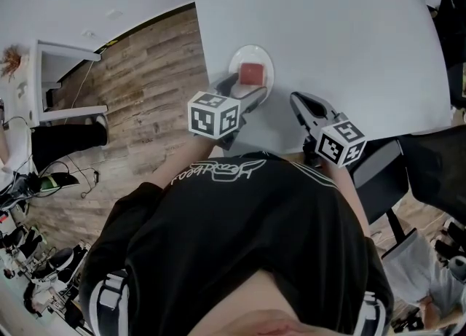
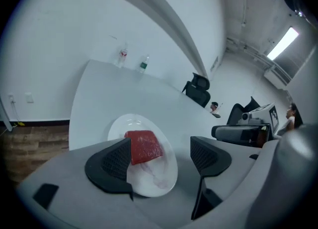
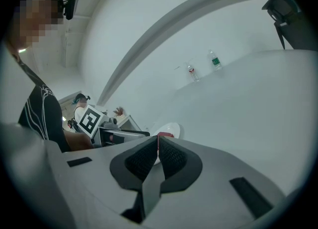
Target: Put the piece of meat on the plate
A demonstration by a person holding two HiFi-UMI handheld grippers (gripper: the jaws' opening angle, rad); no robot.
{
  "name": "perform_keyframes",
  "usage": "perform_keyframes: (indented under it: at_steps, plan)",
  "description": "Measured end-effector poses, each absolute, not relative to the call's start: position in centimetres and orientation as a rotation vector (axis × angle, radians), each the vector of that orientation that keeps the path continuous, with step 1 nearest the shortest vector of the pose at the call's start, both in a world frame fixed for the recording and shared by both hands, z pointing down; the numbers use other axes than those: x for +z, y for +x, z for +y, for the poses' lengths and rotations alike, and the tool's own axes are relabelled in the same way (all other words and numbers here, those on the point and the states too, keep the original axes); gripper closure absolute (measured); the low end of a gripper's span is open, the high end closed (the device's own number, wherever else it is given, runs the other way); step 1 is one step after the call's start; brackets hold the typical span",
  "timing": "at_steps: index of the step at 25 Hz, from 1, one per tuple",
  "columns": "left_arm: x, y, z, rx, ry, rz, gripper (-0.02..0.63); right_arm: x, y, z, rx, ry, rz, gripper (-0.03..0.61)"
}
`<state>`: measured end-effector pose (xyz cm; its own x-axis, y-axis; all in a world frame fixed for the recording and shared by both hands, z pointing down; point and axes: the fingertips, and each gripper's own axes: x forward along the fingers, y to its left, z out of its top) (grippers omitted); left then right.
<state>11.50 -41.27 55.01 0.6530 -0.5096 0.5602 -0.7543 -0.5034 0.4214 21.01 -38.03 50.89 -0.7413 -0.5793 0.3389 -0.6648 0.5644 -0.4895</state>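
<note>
A red, square piece of meat (image 1: 251,73) lies on a small white plate (image 1: 268,57) near the left front corner of the white table (image 1: 349,36). My left gripper (image 1: 246,95) reaches over the plate's near rim. In the left gripper view its jaws stand wide apart, and my left gripper (image 2: 161,148) is open with the meat (image 2: 145,146) resting free on the plate (image 2: 154,181) just beyond its left pad. My right gripper (image 1: 300,103) hovers to the right of the plate; my right gripper (image 3: 158,146) is shut with nothing in it.
Two small bottles (image 2: 122,54) (image 2: 143,64) stand at the table's far edge. A black office chair (image 2: 198,88) sits beyond the table. Wooden floor (image 1: 145,94) lies left of the table, and a dark chair (image 1: 437,167) stands at the right.
</note>
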Motion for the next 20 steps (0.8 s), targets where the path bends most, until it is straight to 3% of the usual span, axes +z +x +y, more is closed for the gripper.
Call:
perform_keyframes:
  at_steps: [6, 12, 14, 20]
  plan:
    - [52.5, 11.5, -40.2, 0.438, 2.321, -0.910, 0.259, 50.6, 20.0, -37.2, 0.903, 1.049, -2.658, 0.568]
    - [49.8, 10.9, -37.4, 0.381, 2.419, -0.830, 0.553, 49.6, 18.4, -35.5, 0.873, 1.026, -2.683, 0.568]
    - [48.9, 10.1, -36.3, 0.346, 2.438, -0.813, 0.604, 48.9, 17.6, -34.9, 0.816, 1.019, -2.683, 0.568]
    - [46.3, 7.4, -32.5, 0.273, 2.459, -0.745, 0.606, 45.5, 14.4, -32.2, 0.693, 0.972, -2.740, 0.568]
